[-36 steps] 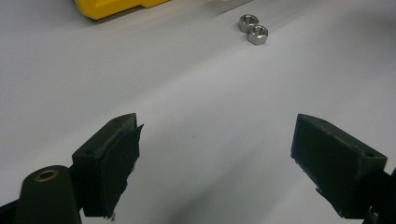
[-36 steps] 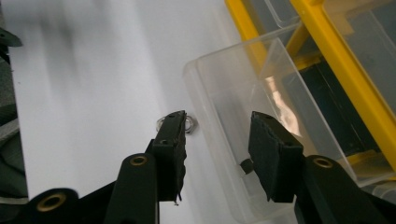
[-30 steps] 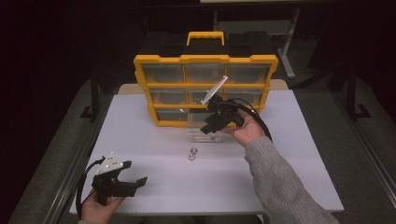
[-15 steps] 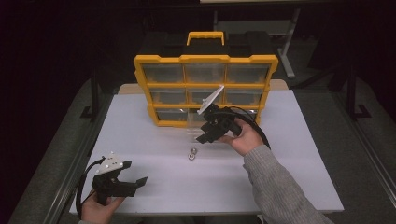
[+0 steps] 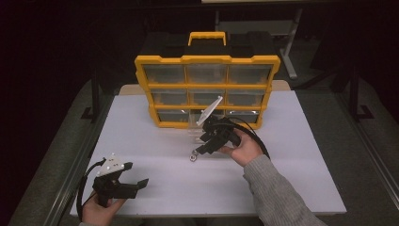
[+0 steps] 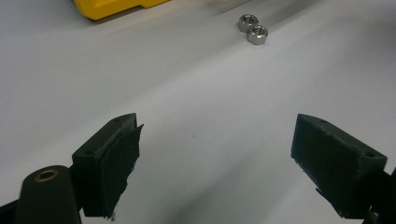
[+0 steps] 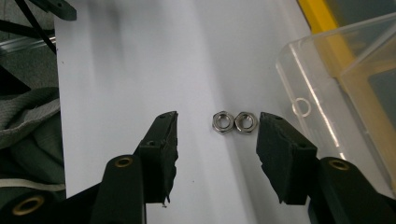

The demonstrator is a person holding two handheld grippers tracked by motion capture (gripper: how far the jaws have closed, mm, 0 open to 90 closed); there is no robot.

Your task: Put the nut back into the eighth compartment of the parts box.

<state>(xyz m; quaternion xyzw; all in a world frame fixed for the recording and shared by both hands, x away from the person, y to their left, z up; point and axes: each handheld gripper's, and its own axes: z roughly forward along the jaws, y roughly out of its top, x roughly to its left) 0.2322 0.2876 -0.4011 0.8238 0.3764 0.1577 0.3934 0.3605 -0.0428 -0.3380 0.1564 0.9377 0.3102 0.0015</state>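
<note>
Two steel hex nuts (image 7: 233, 122), touching side by side on white table (image 5: 291, 155), just before clear drawer (image 7: 345, 88) of yellow organizer (image 5: 207, 89). Judged light, hard, slick, prone to roll; best pinched across opposite flats. Right hand-held gripper (image 7: 217, 140) just opening, straddling nuts, untouching. Left hand-held gripper (image 6: 217, 154) released, empty, well apart.
</note>
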